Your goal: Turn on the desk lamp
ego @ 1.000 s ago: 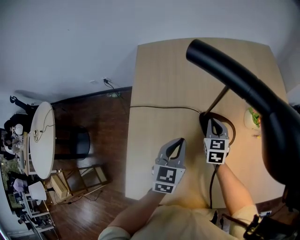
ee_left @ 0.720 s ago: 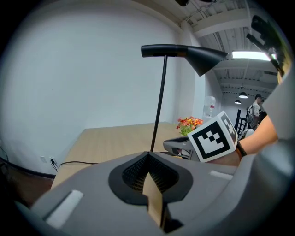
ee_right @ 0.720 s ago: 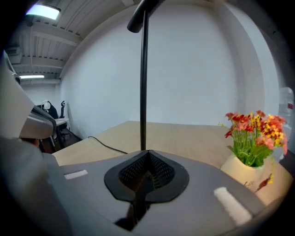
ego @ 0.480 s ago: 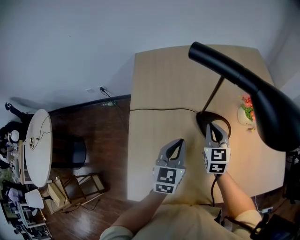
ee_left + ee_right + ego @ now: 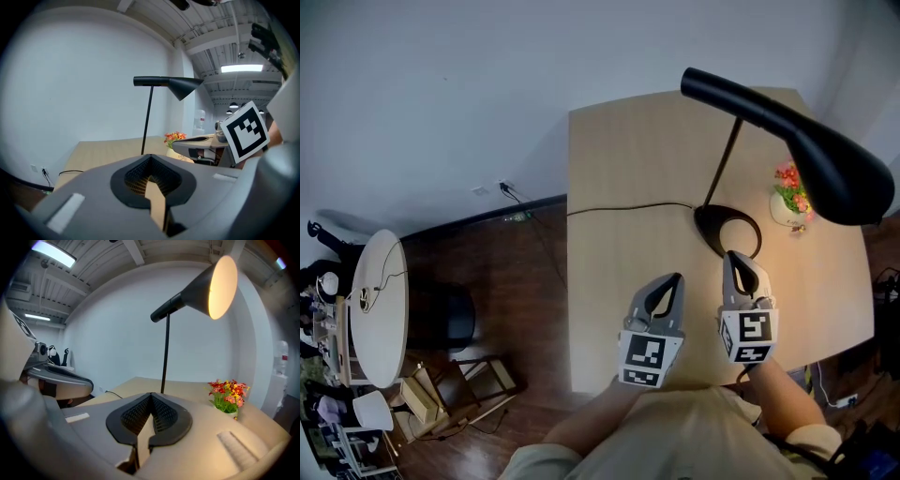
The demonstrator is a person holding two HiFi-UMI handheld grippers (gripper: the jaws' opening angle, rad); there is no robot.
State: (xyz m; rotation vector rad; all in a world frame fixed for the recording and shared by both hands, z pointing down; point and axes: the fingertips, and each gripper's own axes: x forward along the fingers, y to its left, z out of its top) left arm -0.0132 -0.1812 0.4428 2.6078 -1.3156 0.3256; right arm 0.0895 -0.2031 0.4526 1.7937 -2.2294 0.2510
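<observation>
The desk lamp [image 5: 811, 141] stood on the table's [image 5: 619, 178] far right, its base [image 5: 728, 228] just ahead of the right gripper [image 5: 739, 265]. The shade glowed, so it was probably lit. Right and left gripper [image 5: 667, 284] jaws were pressed together, empty. The switch wasn't discernible. Withdraw straight, clear of the cord [image 5: 619, 208].

lamp base [image 5: 708, 225] ahead, open desk [image 5: 619, 159] leftward
</observation>
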